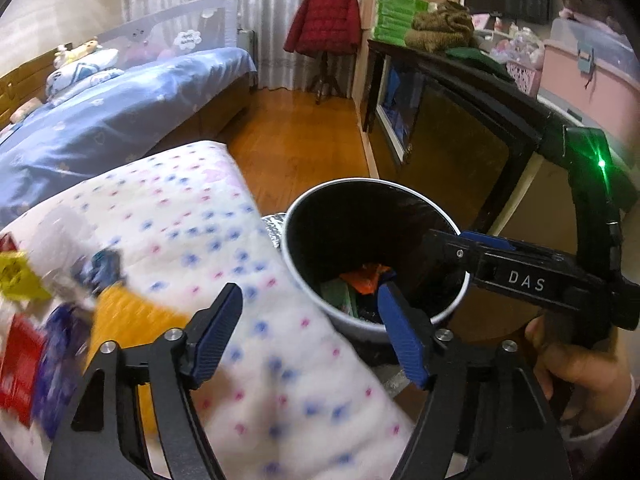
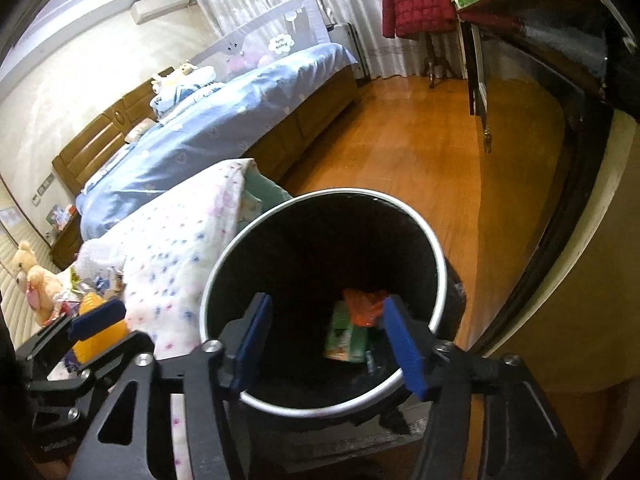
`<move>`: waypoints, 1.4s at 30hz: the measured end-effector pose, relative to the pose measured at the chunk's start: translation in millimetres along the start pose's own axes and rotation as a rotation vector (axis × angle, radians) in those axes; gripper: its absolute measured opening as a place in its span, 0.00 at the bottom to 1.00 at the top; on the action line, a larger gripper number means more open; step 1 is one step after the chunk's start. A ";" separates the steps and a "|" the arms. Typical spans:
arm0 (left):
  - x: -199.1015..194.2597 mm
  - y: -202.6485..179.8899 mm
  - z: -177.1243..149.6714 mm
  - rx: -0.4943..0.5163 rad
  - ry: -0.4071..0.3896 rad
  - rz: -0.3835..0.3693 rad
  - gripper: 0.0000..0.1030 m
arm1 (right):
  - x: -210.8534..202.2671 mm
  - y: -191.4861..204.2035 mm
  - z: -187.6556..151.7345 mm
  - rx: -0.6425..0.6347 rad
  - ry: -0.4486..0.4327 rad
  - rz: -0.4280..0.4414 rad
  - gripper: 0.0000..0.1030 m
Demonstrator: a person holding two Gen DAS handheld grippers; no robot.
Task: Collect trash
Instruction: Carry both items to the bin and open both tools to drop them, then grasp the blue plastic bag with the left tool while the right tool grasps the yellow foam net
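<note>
A round bin (image 1: pixel 304 216) with a white rim and black inside stands on the floor beside the flowered quilt (image 1: pixel 200 216). An orange wrapper (image 2: pixel 362 306) and a green packet (image 2: pixel 346 336) lie at its bottom; the orange wrapper (image 1: pixel 366 276) also shows in the left wrist view. My right gripper (image 2: pixel 328 340) is open and empty over the bin (image 2: pixel 224 276); it shows from the side in the left wrist view (image 1: pixel 476 246). My left gripper (image 1: pixel 310 332) is open and empty over the quilt's edge beside the bin. Blurred trash (image 1: pixel 24 320) lies on the quilt at the left.
A yellow-orange item (image 2: pixel 98 334) lies on the quilt (image 2: pixel 180 256) near plush toys (image 2: pixel 34 280). A blue bed (image 1: pixel 100 120) stands behind. A dark cabinet (image 1: pixel 460 136) runs along the right. Wood floor (image 2: pixel 400 152) lies between them, with a red jacket (image 1: pixel 324 20) on a stand.
</note>
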State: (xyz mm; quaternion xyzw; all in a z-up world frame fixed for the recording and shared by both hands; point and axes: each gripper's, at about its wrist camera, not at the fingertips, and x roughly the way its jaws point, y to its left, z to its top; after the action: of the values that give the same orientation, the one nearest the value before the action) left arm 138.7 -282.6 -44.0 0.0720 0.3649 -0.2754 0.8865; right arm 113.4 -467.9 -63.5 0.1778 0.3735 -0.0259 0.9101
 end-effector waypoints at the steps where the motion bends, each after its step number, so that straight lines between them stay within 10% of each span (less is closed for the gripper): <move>1: -5.4 3.0 -3.5 -0.006 -0.007 0.001 0.72 | -3.2 3.6 -3.1 -0.001 -0.008 0.011 0.67; 19: -83.2 71.6 -71.4 -0.149 -0.057 0.104 0.75 | -27.7 69.6 -37.6 0.002 -0.014 0.164 0.91; 42: -91.4 148.1 -101.3 -0.265 -0.023 0.203 0.75 | 7.0 156.0 -58.1 -0.107 0.062 0.298 0.90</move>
State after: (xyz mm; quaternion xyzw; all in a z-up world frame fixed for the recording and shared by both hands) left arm 104.0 -85.4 -65.4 -0.0123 0.3790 -0.1349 0.9155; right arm 107.5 -301.4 -59.0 0.1832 0.3717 0.1350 0.9000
